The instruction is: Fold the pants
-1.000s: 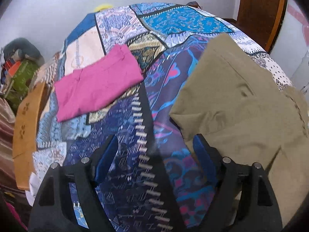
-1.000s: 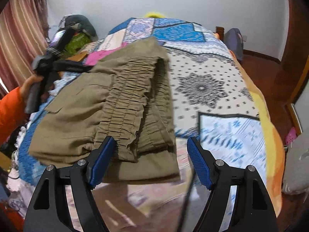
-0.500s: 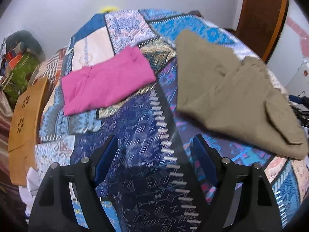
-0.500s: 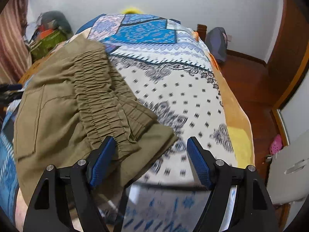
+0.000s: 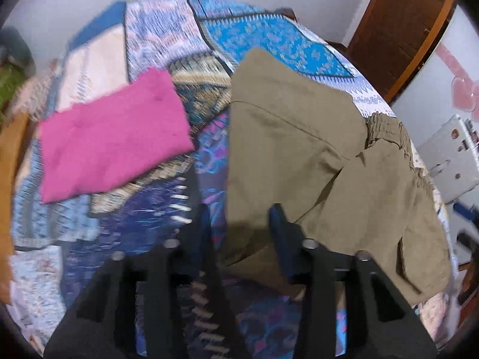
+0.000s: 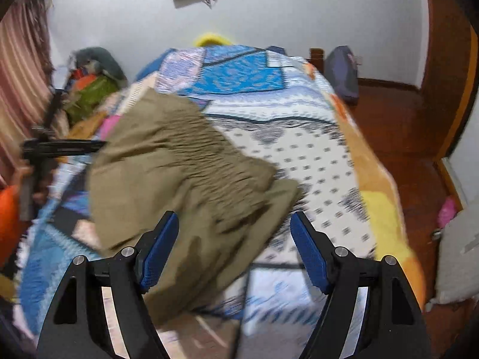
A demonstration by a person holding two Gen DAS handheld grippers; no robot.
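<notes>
Folded olive pants (image 5: 314,155) lie on the patchwork bedspread (image 5: 263,33). In the left wrist view my left gripper (image 5: 242,224) has its jaws partly closed around the pants' near left corner; the fingers still stand apart and I see no firm grip. In the right wrist view the pants (image 6: 179,179) show their elastic waistband, and my right gripper (image 6: 235,233) is open with the near edge of the pants between its fingers. The left gripper (image 6: 60,149) shows at the far left there.
A folded pink garment (image 5: 113,134) lies left of the olive pants. A pile of clothes (image 6: 89,89) sits at the bed's far left corner. A wooden door (image 5: 401,27) and floor (image 6: 404,125) are on the right. A white cabinet (image 5: 449,155) stands beside the bed.
The left gripper's jaws have narrowed and moved right onto the pants' corner. The pants have shifted on the bed. The right gripper has stayed open and swung back over the pants' edge.
</notes>
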